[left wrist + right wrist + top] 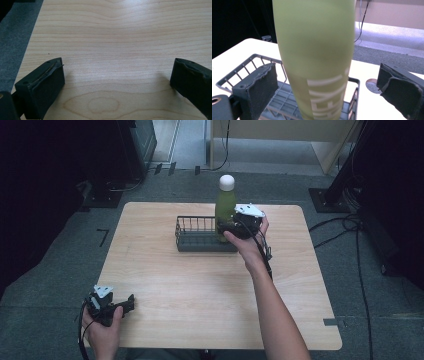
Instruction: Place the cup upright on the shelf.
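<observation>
right gripper wide around green bottle, upright in wire basket at 12 o'clock; probably just released. left gripper wide, idle at 7 o'clock.

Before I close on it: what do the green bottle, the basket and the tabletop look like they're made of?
Green bottle: smooth matte coating, white printed lettering, white cap; probably coated metal or plastic, can't tell which. Basket: thin dark grey wire bars and mesh floor, likely coated metal. Table: pale wood grain, satin sheen; real wood or laminate is unclear. The right tool has its jaws open either side of the bottle.
</observation>
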Motion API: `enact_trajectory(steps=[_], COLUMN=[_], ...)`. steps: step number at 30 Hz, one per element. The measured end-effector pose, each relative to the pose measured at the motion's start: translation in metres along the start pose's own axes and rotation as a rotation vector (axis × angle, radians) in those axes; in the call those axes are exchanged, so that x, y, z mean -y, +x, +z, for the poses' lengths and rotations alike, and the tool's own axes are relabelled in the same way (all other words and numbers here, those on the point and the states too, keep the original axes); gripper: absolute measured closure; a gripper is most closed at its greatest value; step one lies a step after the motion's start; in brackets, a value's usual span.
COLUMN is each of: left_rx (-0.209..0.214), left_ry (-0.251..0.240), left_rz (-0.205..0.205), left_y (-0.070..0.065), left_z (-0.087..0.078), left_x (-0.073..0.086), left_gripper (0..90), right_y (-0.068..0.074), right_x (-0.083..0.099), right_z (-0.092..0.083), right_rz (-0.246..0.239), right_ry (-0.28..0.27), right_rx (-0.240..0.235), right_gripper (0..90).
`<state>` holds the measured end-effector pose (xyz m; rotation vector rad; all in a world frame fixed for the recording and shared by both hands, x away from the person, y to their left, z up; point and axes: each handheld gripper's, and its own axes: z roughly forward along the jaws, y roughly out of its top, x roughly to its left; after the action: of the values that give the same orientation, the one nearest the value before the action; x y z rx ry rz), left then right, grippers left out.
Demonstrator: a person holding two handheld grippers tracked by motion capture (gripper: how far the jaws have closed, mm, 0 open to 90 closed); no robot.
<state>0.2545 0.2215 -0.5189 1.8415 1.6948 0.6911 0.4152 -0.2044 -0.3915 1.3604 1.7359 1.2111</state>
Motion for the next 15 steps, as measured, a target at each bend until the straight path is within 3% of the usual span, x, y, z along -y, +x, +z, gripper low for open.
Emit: enact_trajectory(steps=[15], left_rx=[0.000], left_ry=[0.000], left_rz=[0.000], left_y=[0.000], left_z=[0.000], left_x=[0.000], left_gripper=[0.0], right_y=[-0.022], right_x=[0.031], right_z=[-0.034], right_rz=[0.014], right_ry=[-0.001], right_rx=[0.018], right_gripper=[2.8])
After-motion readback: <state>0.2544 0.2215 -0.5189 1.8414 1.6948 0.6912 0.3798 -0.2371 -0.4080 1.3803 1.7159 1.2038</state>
